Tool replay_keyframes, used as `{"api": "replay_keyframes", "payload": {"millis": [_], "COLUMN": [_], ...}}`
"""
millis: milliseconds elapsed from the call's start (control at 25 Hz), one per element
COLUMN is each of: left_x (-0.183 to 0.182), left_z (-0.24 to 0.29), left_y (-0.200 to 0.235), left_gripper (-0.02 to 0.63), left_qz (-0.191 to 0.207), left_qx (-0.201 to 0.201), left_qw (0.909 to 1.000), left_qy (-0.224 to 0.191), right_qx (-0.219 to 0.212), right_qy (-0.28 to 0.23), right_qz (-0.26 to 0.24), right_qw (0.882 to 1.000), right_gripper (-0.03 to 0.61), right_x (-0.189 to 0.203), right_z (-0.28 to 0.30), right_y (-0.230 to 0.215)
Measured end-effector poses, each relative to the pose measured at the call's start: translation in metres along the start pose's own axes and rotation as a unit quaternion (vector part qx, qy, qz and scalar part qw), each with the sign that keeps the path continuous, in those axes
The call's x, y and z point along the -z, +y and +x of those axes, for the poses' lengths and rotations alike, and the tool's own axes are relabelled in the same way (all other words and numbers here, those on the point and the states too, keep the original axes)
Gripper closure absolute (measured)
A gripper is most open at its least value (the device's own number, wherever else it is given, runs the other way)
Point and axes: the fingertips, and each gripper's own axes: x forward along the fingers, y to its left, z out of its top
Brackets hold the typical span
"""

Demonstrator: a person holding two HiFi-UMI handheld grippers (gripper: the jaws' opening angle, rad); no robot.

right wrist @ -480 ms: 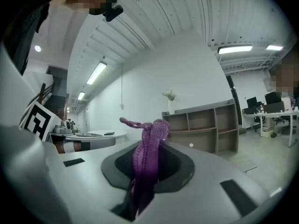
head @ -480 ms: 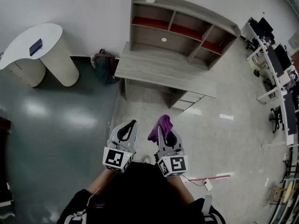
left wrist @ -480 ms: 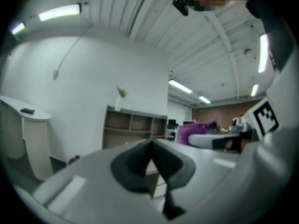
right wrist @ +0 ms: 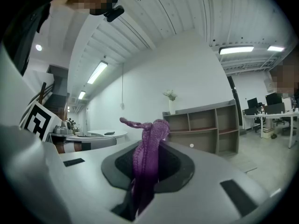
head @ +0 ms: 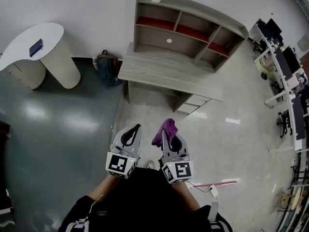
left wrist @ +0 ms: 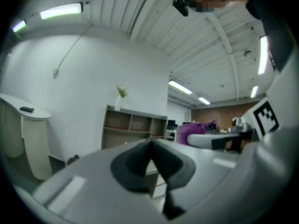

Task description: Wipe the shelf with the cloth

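Right gripper view puts the purple cloth [right wrist: 148, 153] dead centre for us: bunched into a narrow strip, its loose end standing up above the jaws of the right gripper [right wrist: 147, 167], which are clamped tight on it. From the head view we see that cloth held low in front of the person's body, well apart from the shelf [head: 183, 33] against the white wall ahead.

Just beside it sits the left gripper [head: 129, 136], and its own view shows us the pads pressed together with nothing between them.

Against half a second ago we find almost no change: both grippers keep their places, the cloth hangs the same way, and only the whole scene has slipped a touch.

Below the shelf's bays runs a grey wooden desk top [head: 169, 74], and a small white round thing [head: 169, 41] lies in the lower bay. A dark bag [head: 108, 67] sits on the floor by the desk's left end, and further left stands a white rounded table [head: 50, 35] with a small dark thing [head: 36, 48] on it.
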Motion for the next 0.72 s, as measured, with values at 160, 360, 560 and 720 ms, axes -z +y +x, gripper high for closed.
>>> {"api": "replay_keyframes", "payload": {"millis": [160, 360, 560, 720], "left_x": [0.002, 0.0, 0.0, 0.002], "left_z": [-0.002, -0.009, -0.018, -0.027], "left_y": [0.007, 0.028, 0.058, 0.082], "left_gripper": [0.609, 0.609, 0.609, 0.609], "left_qz": [-0.002, -0.005, -0.003, -0.004], "left_qx": [-0.004, -0.003, 0.003, 0.014], "left_qw": [1.0, 1.0, 1.0, 0.9999], "left_qy": [0.003, 0.0, 0.001, 0.002], "right_qx": [0.002, 0.01, 0.018, 0.034], "right_qy": [-0.005, -0.007, -0.004, 0.003], "right_qz": [0.007, 0.006, -0.006, -0.012], "right_qw": [1.0, 1.0, 1.0, 0.999], "right_gripper": [0.529, 0.528, 0.529, 0.529], "right_x": [-0.001, 0.001, 0.003, 0.007], "right_z": [0.004, 0.019, 0.041, 0.054], "right_y": [0.001, 0.013, 0.037, 0.054]}}
